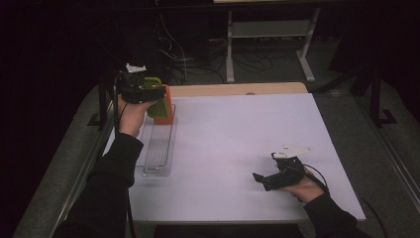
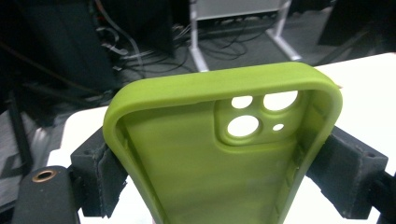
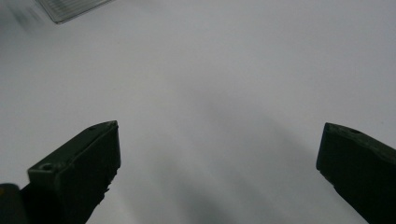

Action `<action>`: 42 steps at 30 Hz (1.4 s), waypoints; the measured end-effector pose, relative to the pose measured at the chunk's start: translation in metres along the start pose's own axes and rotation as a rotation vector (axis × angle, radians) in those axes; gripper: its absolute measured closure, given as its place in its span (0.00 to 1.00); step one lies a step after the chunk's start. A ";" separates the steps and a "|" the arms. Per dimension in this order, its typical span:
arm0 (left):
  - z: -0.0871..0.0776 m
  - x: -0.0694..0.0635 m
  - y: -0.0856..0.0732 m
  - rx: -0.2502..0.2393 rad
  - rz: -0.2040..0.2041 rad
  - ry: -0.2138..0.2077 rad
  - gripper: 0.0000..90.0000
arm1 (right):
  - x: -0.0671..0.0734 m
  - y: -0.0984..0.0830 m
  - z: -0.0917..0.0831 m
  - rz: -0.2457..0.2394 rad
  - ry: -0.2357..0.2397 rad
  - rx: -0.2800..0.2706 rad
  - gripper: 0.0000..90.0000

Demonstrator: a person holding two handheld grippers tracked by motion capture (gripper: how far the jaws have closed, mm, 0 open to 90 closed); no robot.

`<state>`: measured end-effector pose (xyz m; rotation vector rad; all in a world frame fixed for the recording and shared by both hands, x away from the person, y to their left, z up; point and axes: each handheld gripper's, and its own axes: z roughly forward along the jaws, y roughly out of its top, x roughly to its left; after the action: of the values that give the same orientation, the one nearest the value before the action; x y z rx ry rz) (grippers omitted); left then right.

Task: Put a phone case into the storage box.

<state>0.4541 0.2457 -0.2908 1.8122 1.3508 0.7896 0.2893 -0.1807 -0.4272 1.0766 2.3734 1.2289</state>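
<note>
My left gripper (image 1: 156, 93) is raised over the table's back left corner, shut on a green phone case (image 1: 154, 106). In the left gripper view the green case (image 2: 196, 163) shows its hollow inside and camera cut-out, with both black pads (image 2: 100, 165) pressing on its long sides. An orange phone case (image 1: 168, 110) stands upright right behind the green one, at the far end of a clear ribbed tray (image 1: 159, 148). My right gripper (image 1: 263, 180) rests low near the front right of the white table (image 1: 233, 144), open. Its jaws (image 3: 219, 158) stand wide apart with nothing between them.
The clear tray's corner (image 3: 70, 8) lies ahead of the right gripper. A wooden strip (image 1: 237, 89) borders the table's far edge. Beyond it are a white frame's legs (image 1: 307, 54) and cables (image 1: 188, 59) on the dark floor. Metal rails run along both sides of the table.
</note>
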 end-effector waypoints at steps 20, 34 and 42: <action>0.058 -0.007 -0.030 0.106 -0.021 0.116 0.15 | 0.000 0.001 -0.001 0.001 0.003 -0.004 0.00; 0.075 -0.004 -0.038 0.131 -0.037 0.130 0.13 | 0.001 0.001 -0.001 0.000 0.005 -0.003 0.00; 0.071 -0.001 -0.035 0.096 -0.036 0.106 0.02 | 0.002 0.001 -0.001 -0.002 0.005 -0.002 0.00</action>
<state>0.4939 0.2373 -0.3593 1.8363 1.5087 0.8242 0.2878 -0.1802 -0.4258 1.0713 2.3754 1.2346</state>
